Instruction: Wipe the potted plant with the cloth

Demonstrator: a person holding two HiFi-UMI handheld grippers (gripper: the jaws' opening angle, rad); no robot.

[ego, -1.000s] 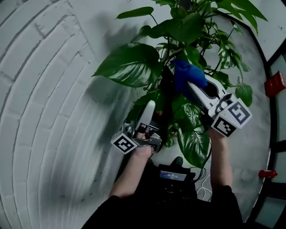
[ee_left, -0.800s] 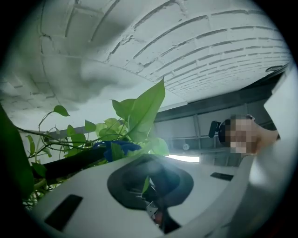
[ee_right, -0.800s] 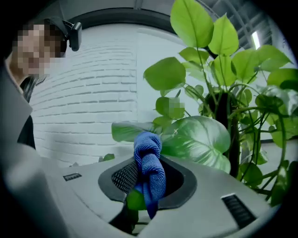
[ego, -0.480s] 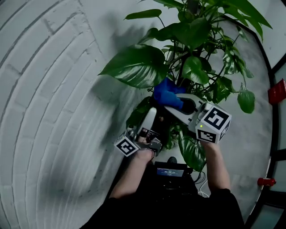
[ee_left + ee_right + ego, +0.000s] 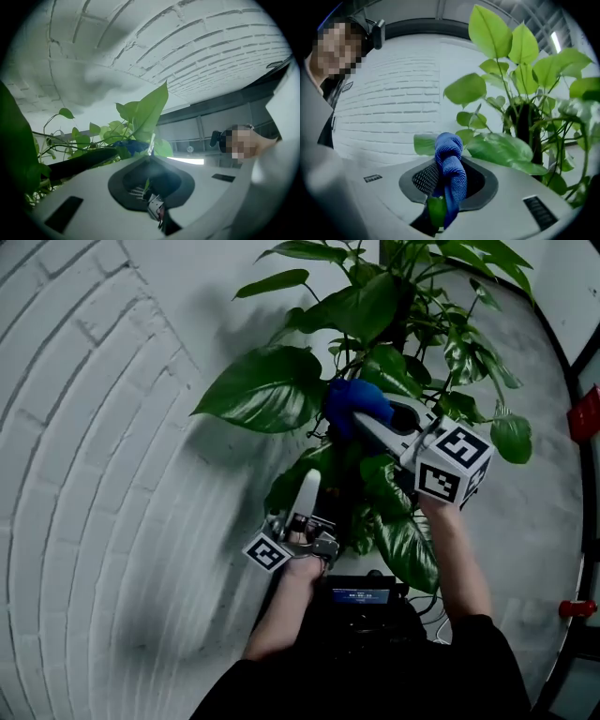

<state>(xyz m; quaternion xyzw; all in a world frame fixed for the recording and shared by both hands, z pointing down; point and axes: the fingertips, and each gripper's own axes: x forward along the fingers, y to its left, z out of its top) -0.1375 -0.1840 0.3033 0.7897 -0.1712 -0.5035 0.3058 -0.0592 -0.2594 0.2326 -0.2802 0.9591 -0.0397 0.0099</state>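
While your right gripper (image 5: 362, 420) clamps a knotted blue microfibre cloth (image 5: 347, 401), the cloth's bunched end sits just beside a broad glossy leaf (image 5: 262, 390) of the leafy green potted plant (image 5: 361, 306). Your left gripper (image 5: 307, 482), jaws pressed together, points up among the lower leaves (image 5: 286, 488). Smaller leaves (image 5: 466, 357) crowd above and right of the cloth. A white-painted brick wall (image 5: 84, 427) lies left; speckled grey floor (image 5: 539, 512) opens right.
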